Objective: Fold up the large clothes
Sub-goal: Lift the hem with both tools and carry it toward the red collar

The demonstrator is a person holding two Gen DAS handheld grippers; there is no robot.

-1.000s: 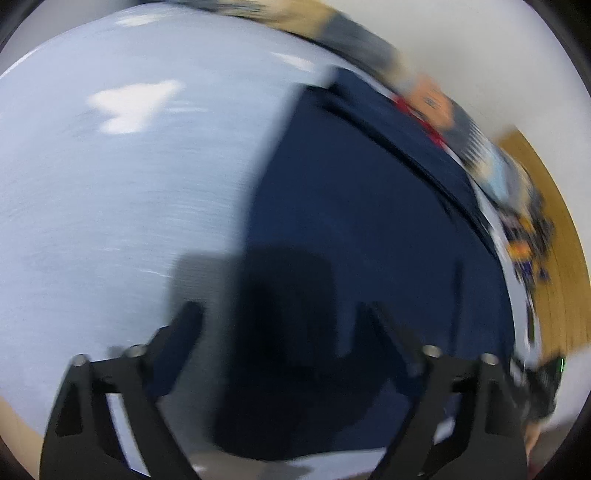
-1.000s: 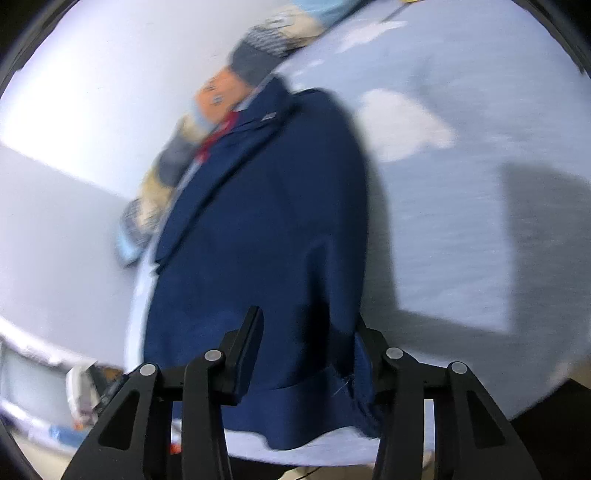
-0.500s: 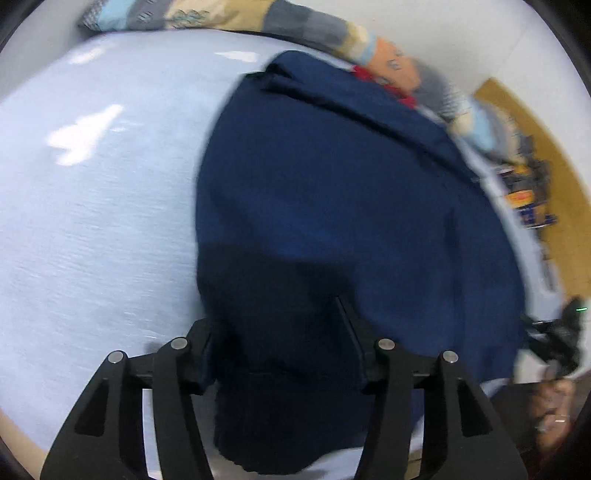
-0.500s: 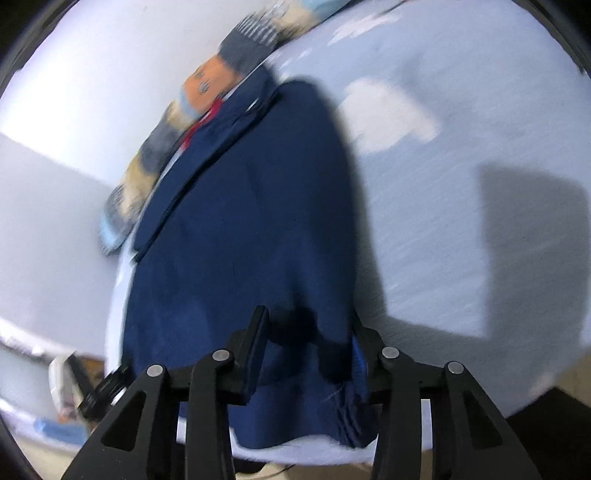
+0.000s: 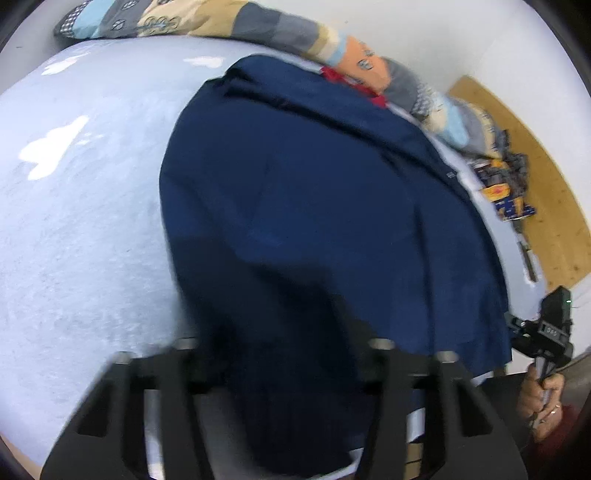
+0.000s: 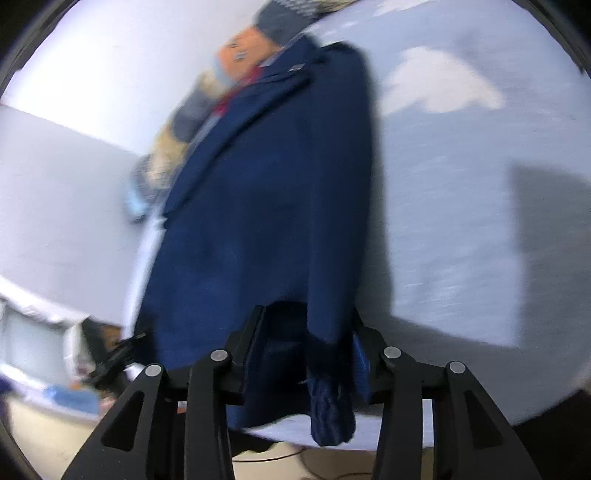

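Note:
A large navy blue garment (image 5: 314, 206) lies spread lengthwise on a pale blue bed surface (image 5: 81, 236), its collar end far from me. My left gripper (image 5: 280, 347) hovers open over the garment's near hem, the cloth lying between and under its fingers. In the right wrist view the same garment (image 6: 266, 206) stretches away, and my right gripper (image 6: 306, 332) is open around the near hem, a bunched cuff (image 6: 328, 410) hanging down between its fingers. The right gripper also shows at the left wrist view's right edge (image 5: 543, 332).
A patchwork pillow (image 5: 229, 22) lies along the bed's far edge against a white wall. A wooden floor with scattered toys (image 5: 506, 188) lies to the right. The bed's near edge (image 6: 369, 439) runs just below the right gripper.
Both grippers moved toward the garment's near hem; the left one swung right over the cloth. The hem now rises between the right gripper's fingers.

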